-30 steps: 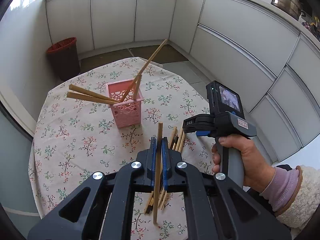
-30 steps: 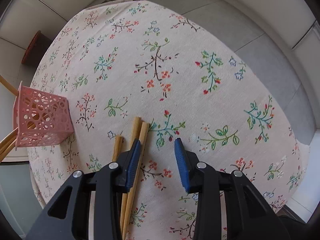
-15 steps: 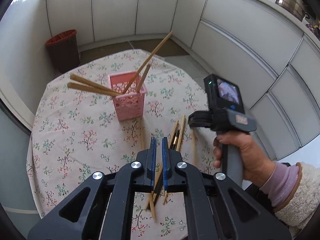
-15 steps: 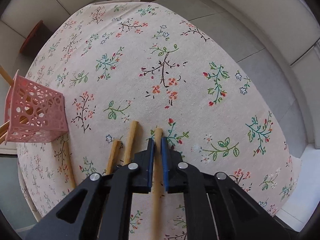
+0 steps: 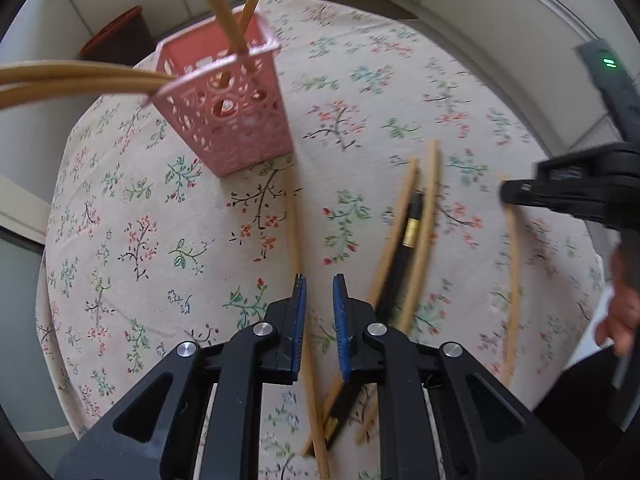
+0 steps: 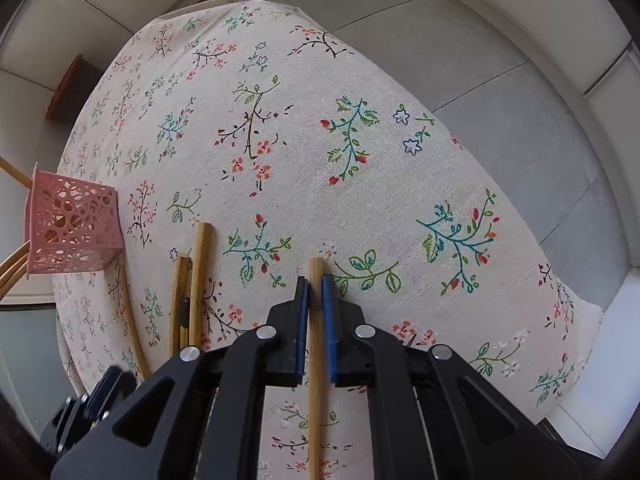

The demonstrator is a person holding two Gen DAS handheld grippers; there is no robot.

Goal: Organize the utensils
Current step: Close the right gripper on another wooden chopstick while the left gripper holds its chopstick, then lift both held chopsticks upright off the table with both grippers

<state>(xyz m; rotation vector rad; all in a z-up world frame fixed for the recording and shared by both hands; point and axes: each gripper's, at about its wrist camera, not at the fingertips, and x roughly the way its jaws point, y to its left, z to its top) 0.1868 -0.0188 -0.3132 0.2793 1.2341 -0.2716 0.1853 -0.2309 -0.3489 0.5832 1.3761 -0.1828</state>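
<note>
— Bamboo chopstick (image 6: 315, 312) on the worktop (image 6: 360, 168), clamped in my right tool (image 6: 315, 280). Slippery?
— Light, stiff; I grip near its end. My left tool (image 5: 319, 280) is opening, nothing pinched.

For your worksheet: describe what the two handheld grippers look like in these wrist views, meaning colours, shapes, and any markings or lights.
Both grippers are black plastic. The left gripper and right gripper each have two angular arms with triangular cut-outs, silver round bolt heads at the joints, and flat blue ribbed pads lining the fingers. Seen from the left wrist view, the right unit also carries a dark upright block with a small green light.
</note>
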